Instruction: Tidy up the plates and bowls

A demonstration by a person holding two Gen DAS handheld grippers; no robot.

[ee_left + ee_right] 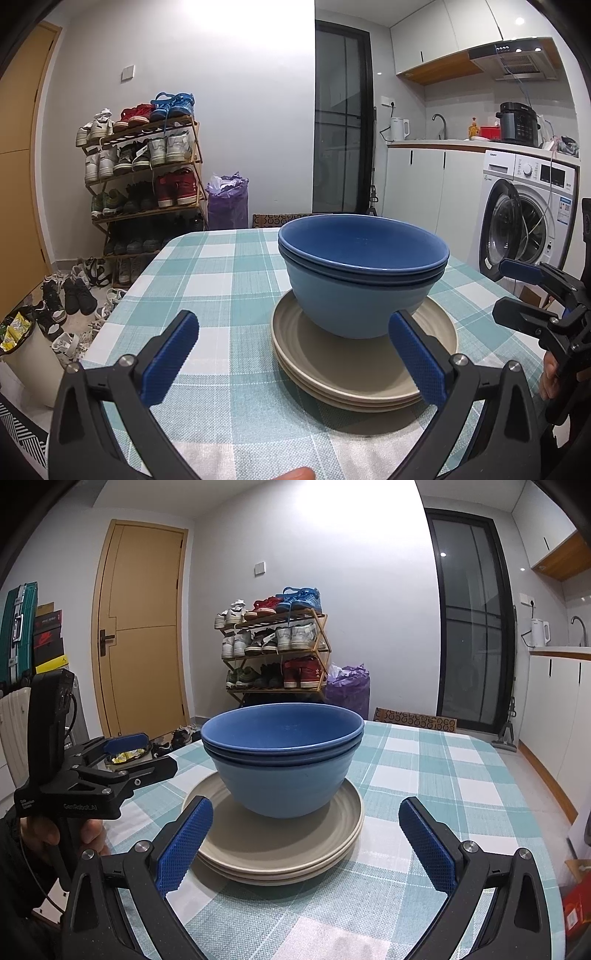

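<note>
Two nested blue bowls (364, 277) stand on a stack of beige plates (354, 363) on the checked tablecloth; the bowls (284, 764) and plates (280, 849) also show in the right wrist view. My left gripper (295, 354) is open and empty, just in front of the stack and to its left. It also shows in the right wrist view (144, 753) at the left. My right gripper (306, 834) is open and empty, close in front of the plates. It shows in the left wrist view (517, 291) at the right edge.
The table (207, 273) has a green and white checked cloth. A shoe rack (144, 177) and loose shoes stand beyond the far left edge. A washing machine (524, 218) and kitchen counter stand at the right. A door (144, 638) is on the back wall.
</note>
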